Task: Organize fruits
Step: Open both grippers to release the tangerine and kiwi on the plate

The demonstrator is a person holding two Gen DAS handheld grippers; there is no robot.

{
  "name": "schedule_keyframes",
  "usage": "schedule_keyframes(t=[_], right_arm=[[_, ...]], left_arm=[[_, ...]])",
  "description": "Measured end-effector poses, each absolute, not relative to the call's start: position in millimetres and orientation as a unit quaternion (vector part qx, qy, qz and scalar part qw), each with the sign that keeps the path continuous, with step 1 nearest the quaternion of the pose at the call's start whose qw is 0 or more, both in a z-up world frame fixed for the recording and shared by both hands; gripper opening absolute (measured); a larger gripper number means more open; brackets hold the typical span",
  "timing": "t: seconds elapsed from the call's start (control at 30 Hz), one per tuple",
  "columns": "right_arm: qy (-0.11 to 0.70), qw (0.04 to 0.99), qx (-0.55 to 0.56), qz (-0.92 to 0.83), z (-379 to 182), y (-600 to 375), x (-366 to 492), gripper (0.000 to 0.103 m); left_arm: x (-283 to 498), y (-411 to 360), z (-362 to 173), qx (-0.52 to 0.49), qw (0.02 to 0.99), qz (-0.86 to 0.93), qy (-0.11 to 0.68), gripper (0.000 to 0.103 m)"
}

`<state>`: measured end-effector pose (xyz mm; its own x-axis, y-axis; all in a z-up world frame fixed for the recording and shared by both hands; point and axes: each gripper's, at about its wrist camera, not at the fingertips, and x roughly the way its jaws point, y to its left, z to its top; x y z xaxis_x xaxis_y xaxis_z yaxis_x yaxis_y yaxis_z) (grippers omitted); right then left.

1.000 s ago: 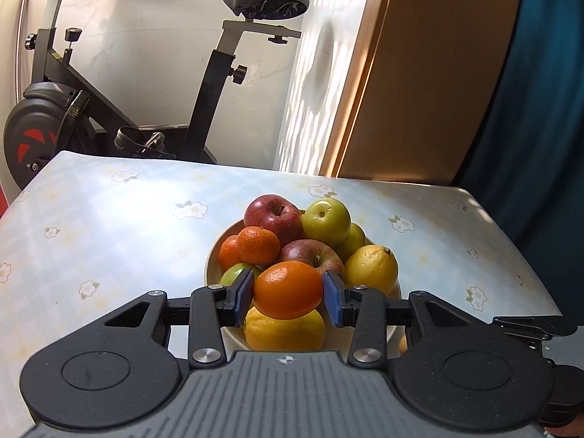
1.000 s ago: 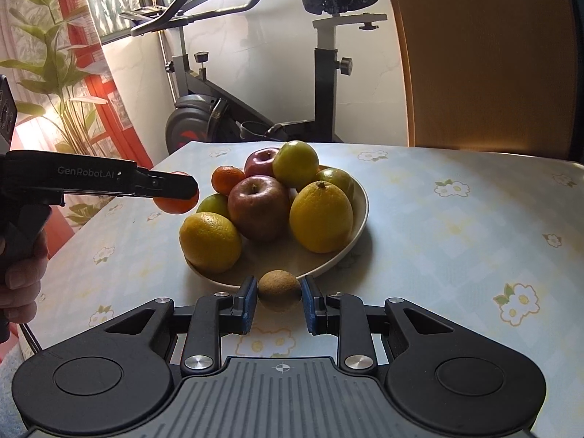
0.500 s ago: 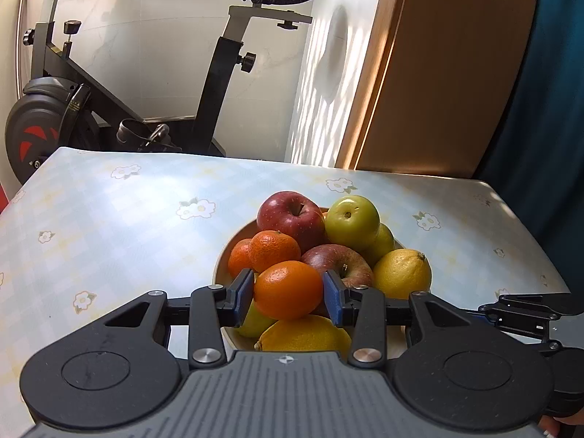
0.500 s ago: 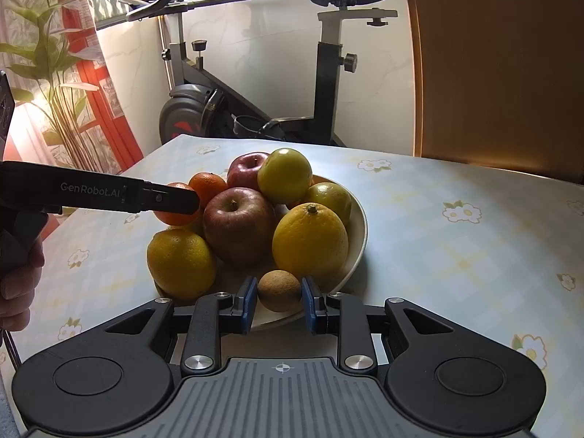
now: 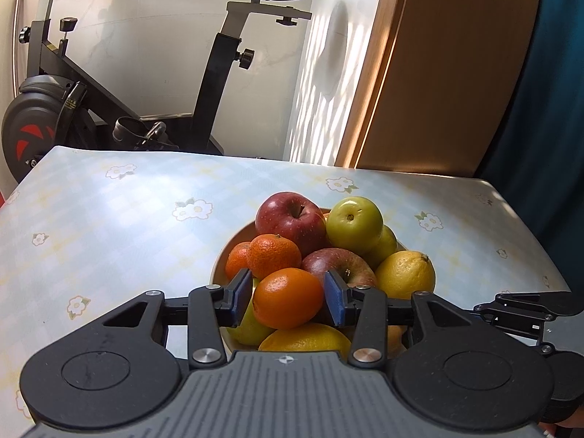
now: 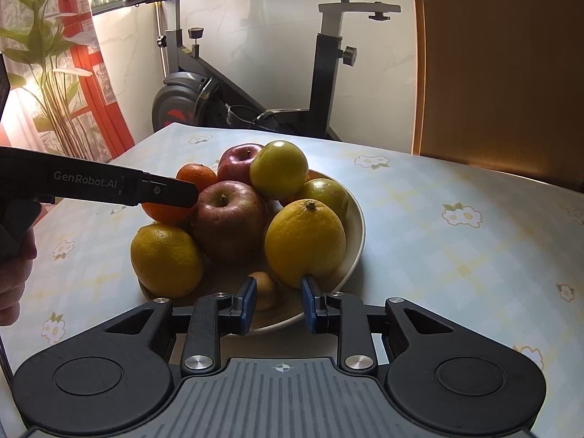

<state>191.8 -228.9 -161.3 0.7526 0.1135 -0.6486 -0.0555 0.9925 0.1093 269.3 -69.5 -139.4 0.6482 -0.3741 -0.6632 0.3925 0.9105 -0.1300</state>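
A cream bowl (image 6: 356, 219) on the flowered table holds red apples (image 6: 230, 219), green apples (image 6: 279, 169), lemons (image 6: 304, 242) and tangerines (image 6: 195, 175). My left gripper (image 5: 288, 297) is shut on an orange (image 5: 288, 297) and holds it just above the fruit pile; it also shows in the right wrist view (image 6: 164, 193). My right gripper (image 6: 277, 299) is open over the bowl's near rim. A brown kiwi (image 6: 264, 290) lies in the bowl between its pads, touching neither clearly.
An exercise bike (image 6: 255, 73) stands behind the table's far edge. A wooden door (image 6: 503, 73) is at the back right. A plant (image 6: 43, 54) and red window frame are at the left. The person's blue sleeve (image 5: 547, 109) fills the right.
My right gripper has opened and the kiwi now lies in the bowl. My left gripper has carried the orange forward over the pile.
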Motion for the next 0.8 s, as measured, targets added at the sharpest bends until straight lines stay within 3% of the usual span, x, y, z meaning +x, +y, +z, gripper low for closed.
schedule_keyframes(t=[0.17,0.8], right_arm=[[0.344,0.937,0.045,0.042,-158.0,-229.9,185.0,0.026],[0.336,0.936,0.098,0.032,-150.7,-227.4,130.7,0.028]], left_arm=[[265.2,-64.6,-132.8,0.008,0.909,-0.219,0.354,0.051],[202.5,-43.5,-113.3,0.044,0.916,-0.208,0.341,0.052]])
